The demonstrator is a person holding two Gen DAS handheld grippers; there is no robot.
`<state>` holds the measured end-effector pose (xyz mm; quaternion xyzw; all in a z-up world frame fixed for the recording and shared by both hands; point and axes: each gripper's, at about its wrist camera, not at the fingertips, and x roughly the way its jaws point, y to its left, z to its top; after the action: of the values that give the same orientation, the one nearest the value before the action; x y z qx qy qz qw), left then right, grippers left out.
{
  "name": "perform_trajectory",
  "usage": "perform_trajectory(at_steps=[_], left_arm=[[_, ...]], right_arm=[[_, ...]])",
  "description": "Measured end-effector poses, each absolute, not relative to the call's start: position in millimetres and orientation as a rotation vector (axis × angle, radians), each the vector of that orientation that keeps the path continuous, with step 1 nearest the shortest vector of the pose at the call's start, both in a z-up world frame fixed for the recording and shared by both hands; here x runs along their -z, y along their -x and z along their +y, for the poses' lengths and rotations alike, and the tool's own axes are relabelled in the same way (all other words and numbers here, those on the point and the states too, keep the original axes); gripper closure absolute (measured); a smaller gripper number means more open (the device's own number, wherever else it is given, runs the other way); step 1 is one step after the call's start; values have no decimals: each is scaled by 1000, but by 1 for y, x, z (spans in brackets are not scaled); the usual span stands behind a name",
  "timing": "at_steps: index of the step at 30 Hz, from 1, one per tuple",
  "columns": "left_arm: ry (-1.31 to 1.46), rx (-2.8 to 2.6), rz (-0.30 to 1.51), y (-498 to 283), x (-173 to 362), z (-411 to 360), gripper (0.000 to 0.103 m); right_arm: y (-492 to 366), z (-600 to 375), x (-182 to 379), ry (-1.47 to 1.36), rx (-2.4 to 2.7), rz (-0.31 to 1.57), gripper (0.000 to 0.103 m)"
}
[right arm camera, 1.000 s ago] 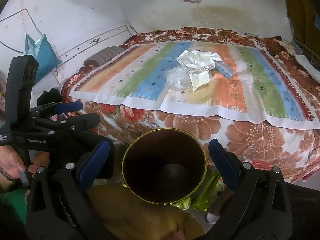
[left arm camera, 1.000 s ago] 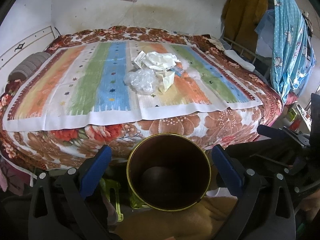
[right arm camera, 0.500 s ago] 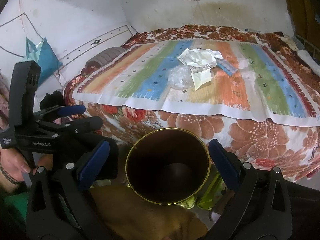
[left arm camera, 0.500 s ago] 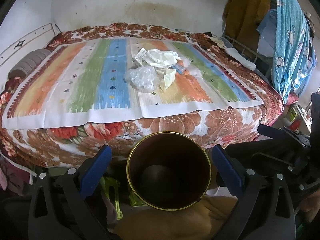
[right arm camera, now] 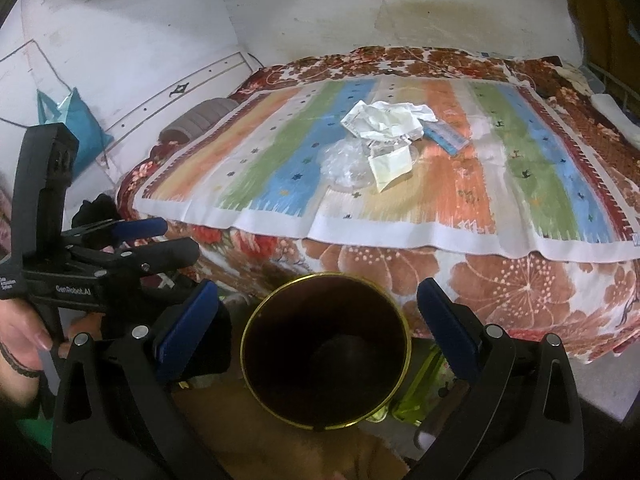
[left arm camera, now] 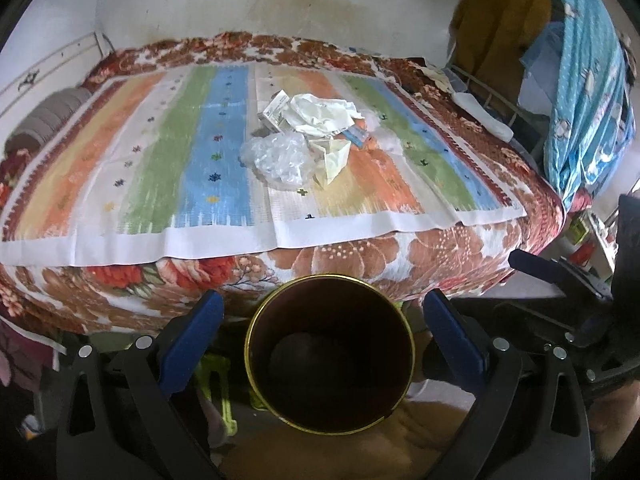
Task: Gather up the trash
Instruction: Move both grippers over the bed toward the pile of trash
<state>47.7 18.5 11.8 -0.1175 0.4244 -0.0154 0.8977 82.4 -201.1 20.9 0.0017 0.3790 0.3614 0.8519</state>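
Observation:
A pile of trash lies mid-bed on the striped cloth: crumpled white paper (left arm camera: 320, 114) (right arm camera: 388, 120), a clear plastic bag (left arm camera: 280, 156) (right arm camera: 348, 164), a folded cream paper (left arm camera: 332, 154) (right arm camera: 390, 164), a small box (left arm camera: 274, 110) and a blue packet (right arm camera: 446, 136). A dark bin with a gold rim (left arm camera: 330, 360) (right arm camera: 324, 352) stands below the bed's near edge. My left gripper (left arm camera: 323, 300) is open, with the bin seen between its fingers and nothing held. My right gripper (right arm camera: 317, 288) is open the same way, well short of the pile.
The bed (left arm camera: 360, 264) with a floral blanket fills the middle. A grey bolster (right arm camera: 192, 122) lies at its left end. Clothes (left arm camera: 580, 80) hang at the right. A teal bag (right arm camera: 76, 128) hangs on the left wall. A hand (right arm camera: 20, 344) holds the left gripper's handle.
Both views have drifted a little, so the bed and trash pile sit slightly lower and nearer in frame. The bin stays between the open fingers. Nothing was picked up.

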Motion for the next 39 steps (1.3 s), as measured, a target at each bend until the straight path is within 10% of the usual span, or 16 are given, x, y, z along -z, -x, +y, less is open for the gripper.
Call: perform_trajectory(at_steps=[39], left_arm=[[345,-18,1032,-245,22,96,6]], right_arm=[[-280,-145,-15,-18,-549,901,9]])
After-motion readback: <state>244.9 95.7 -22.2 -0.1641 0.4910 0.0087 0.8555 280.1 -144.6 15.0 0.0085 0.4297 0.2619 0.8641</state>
